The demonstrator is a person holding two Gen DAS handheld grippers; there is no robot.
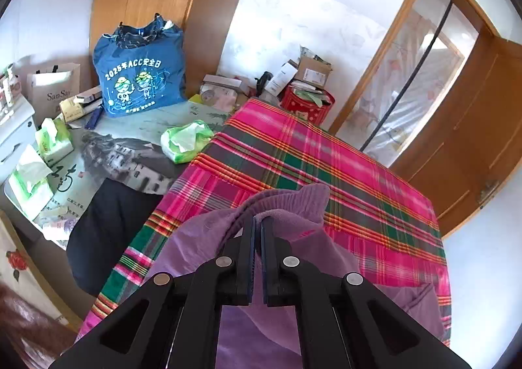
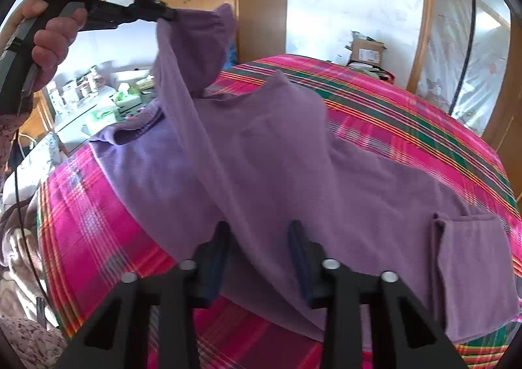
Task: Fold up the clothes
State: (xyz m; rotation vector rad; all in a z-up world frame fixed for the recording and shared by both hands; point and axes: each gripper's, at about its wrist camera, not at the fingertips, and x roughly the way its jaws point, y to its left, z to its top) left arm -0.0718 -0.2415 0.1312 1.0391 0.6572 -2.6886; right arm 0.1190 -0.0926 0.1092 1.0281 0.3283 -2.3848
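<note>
A purple garment (image 2: 277,147) lies spread on a pink and green plaid cloth (image 2: 407,107), its patch pocket (image 2: 469,258) at the lower right. In the right wrist view my left gripper (image 2: 169,14) is at the upper left, held in a person's hand (image 2: 52,32). It is shut on one end of the garment and holds that end up off the cloth. In the left wrist view my left gripper (image 1: 257,222) has its jaws together on a ribbed purple edge (image 1: 287,202). My right gripper (image 2: 259,225) hovers low over the garment's near edge, jaws apart, with a raised fold of the fabric running between them.
Left of the plaid cloth (image 1: 326,156) are a blue printed bag (image 1: 140,75), several green tissue packs (image 1: 186,140) and a black cloth (image 1: 107,232). A red tin (image 1: 308,106) with boxes stands at the far corner. A wooden door (image 1: 473,124) is at the right.
</note>
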